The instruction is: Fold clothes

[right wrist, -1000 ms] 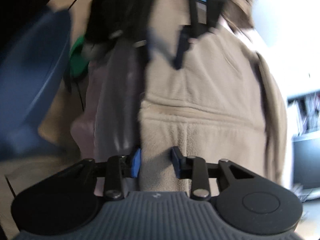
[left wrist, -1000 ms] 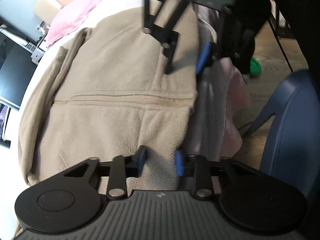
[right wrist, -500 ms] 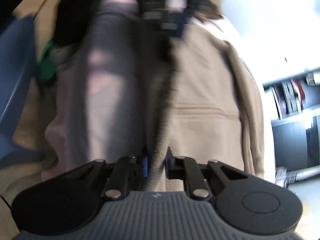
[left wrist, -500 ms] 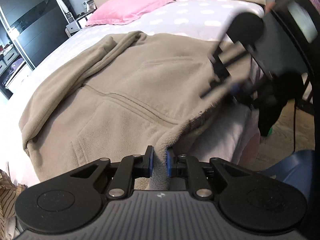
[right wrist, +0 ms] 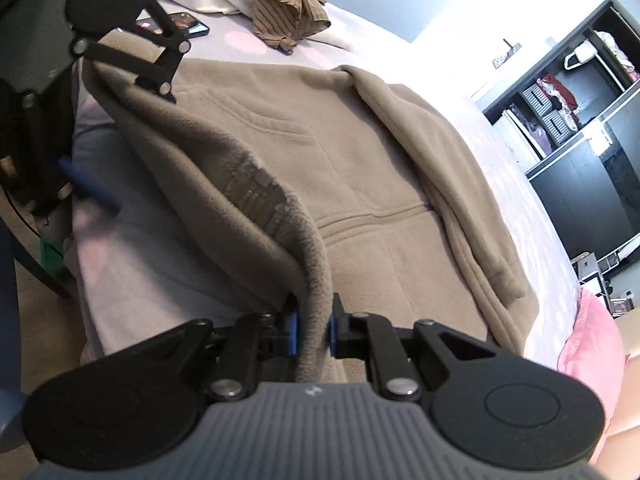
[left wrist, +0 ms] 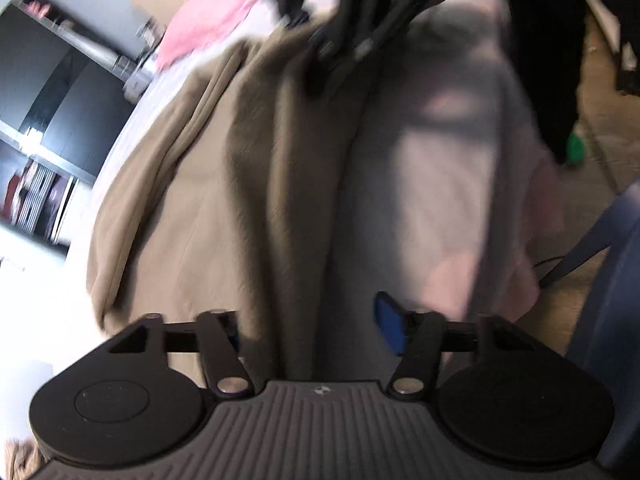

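A beige fleece jacket (right wrist: 360,168) lies spread on the bed (right wrist: 140,272), its near edge lifted into a ridge. My right gripper (right wrist: 312,328) is shut on that fleece edge, which stands between the blue pads. My left gripper (right wrist: 128,144) shows at the upper left of the right wrist view with its jaws wide apart beside the same edge. In the blurred left wrist view the left gripper (left wrist: 312,332) is open and the jacket (left wrist: 208,208) edge runs between its fingers without being pinched. The right gripper (left wrist: 336,52) is a dark blur at the top.
A heap of striped brown and white clothes (right wrist: 280,4) and a phone (right wrist: 188,24) lie at the bed's far end. A pink pillow (right wrist: 592,344) sits at the right. A blue chair (left wrist: 616,280) stands off the bedside, dark shelving (right wrist: 580,160) behind.
The left gripper, shut on the jacket edge half a second ago, has opened wide. The right gripper stays shut on the edge and has raised it off the bed.
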Motion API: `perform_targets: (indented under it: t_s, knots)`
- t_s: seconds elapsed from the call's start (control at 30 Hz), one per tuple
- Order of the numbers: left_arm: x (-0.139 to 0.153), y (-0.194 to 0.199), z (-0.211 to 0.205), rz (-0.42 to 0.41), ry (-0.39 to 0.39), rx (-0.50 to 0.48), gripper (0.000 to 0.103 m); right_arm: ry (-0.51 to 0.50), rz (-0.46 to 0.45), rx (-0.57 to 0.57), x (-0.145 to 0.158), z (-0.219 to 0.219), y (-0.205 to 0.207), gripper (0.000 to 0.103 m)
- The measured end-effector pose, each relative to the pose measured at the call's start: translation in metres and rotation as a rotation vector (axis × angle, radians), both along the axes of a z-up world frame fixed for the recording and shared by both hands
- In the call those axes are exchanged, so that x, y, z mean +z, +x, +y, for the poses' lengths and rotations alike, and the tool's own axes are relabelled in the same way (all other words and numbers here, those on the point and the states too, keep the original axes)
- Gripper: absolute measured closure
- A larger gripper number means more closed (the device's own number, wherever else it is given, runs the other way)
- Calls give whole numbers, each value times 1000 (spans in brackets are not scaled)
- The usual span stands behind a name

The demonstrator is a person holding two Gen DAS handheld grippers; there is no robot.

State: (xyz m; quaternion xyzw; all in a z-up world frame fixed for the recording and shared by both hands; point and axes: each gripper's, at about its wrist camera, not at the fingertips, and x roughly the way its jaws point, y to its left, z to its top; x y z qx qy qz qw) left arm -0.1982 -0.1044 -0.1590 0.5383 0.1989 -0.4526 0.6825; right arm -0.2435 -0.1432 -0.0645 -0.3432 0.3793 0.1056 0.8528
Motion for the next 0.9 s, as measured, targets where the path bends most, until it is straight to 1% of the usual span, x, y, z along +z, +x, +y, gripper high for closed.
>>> perform_targets:
  t_s: [0.03,0.13,0.2,0.27,0.33,0.37,0.43,0.5,0.63,0.67,0.77,0.8,0.83,0.87,0.9]
  knots:
    - [1,5,0,8,1,26,79,5,7,4,1,-5,0,88]
    - [6,15,0,44,-11,62,86,8,27,15,-1,-8,-6,88]
    - [10,23,-1,80,-36,100,87,1,41,24,-2,-8,-6,87]
    - [16,32,-1,122,-63,144,87,-20,67,34,-8,-5,-4,78]
    - [23,42,0,174,-98,192,87,-62,91,50,-15,1,-8,57]
    - [27,47,0,197,-114,212,87,-87,102,60,-19,4,-12,55]
    - [31,50,2,223,-131,234,87,-124,128,72,-26,6,-19,54]
    - [33,53,3,242,-143,249,87,-159,154,61,-35,3,-23,53]
    - [36,57,4,260,-152,268,86,-262,177,33,-49,-7,-36,53]
    - [36,57,3,263,-151,273,86,-285,177,27,-50,-9,-39,55]
    - [35,57,1,259,-127,277,83,-336,168,11,-48,-18,-44,55]
    - [33,56,-1,253,-105,277,79,-346,164,4,-46,-21,-45,55]
    - [32,55,-1,243,-85,278,70,-336,159,-9,-41,-24,-43,59]
    - [31,54,0,230,-67,278,65,-326,152,-19,-34,-27,-41,63]
    - [30,53,0,217,-49,279,56,-321,146,-23,-29,-30,-41,67]
